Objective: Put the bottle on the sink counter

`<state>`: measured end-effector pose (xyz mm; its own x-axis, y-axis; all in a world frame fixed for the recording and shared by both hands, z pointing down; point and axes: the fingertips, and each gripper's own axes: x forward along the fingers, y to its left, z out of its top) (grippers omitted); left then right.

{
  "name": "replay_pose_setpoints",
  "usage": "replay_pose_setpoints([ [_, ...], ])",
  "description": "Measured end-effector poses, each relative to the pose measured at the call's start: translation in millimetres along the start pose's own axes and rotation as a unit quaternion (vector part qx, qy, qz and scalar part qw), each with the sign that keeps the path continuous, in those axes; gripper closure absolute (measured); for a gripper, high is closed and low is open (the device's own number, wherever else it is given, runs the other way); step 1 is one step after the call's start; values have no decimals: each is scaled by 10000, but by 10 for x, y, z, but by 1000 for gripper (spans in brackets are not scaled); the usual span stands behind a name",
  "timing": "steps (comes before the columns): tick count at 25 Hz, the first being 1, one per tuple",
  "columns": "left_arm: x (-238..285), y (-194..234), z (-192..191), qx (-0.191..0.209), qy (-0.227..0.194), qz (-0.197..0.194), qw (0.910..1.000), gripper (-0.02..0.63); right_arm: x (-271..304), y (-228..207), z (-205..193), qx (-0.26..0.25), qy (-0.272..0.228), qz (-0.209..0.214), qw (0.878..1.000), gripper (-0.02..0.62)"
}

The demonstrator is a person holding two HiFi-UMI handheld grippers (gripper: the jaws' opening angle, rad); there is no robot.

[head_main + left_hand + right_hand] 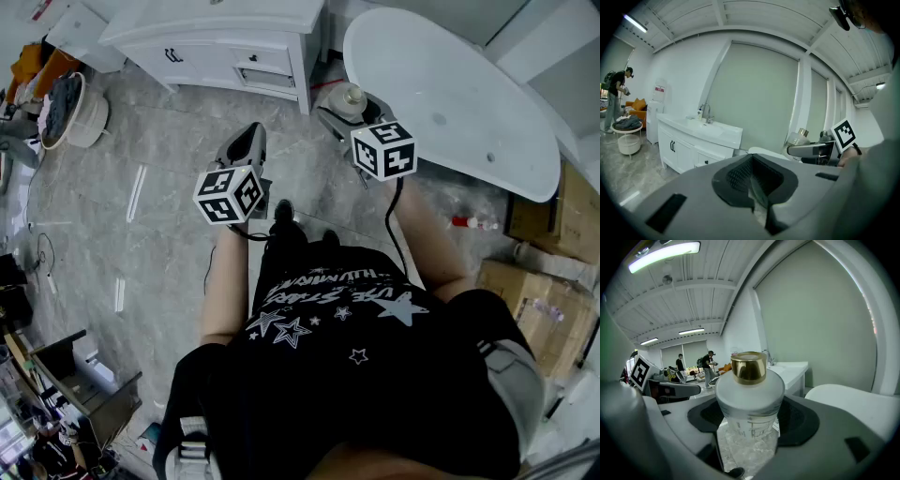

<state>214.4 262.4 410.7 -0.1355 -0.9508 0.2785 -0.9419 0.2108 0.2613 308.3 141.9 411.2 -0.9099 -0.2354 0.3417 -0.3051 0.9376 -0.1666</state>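
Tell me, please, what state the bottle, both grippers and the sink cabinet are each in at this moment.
bottle: upright, gold cap on, held in the air.
right gripper: shut on the bottle, jaws wide apart.
left gripper: shut, nothing between its jaws.
sink cabinet: doors closed.

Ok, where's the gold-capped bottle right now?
In the right gripper view the bottle stands upright, gripped between the jaws of the right claw, with the sink counter ahead, slightly to the right.

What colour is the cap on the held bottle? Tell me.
The cap is shiny gold, on a frosted white bottle; clearest in the right gripper view.
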Motion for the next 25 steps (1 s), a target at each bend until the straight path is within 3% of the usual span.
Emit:
replay_pose_setpoints([
  [14, -35, 109, -98, -107, 81, 75, 9999, 598, 154, 57, -95, 43, 122, 91, 9999, 276],
  [25, 193, 804, 67, -182, 160, -24, 9997, 598, 755, 48, 40, 203, 178, -181, 9995, 276],
])
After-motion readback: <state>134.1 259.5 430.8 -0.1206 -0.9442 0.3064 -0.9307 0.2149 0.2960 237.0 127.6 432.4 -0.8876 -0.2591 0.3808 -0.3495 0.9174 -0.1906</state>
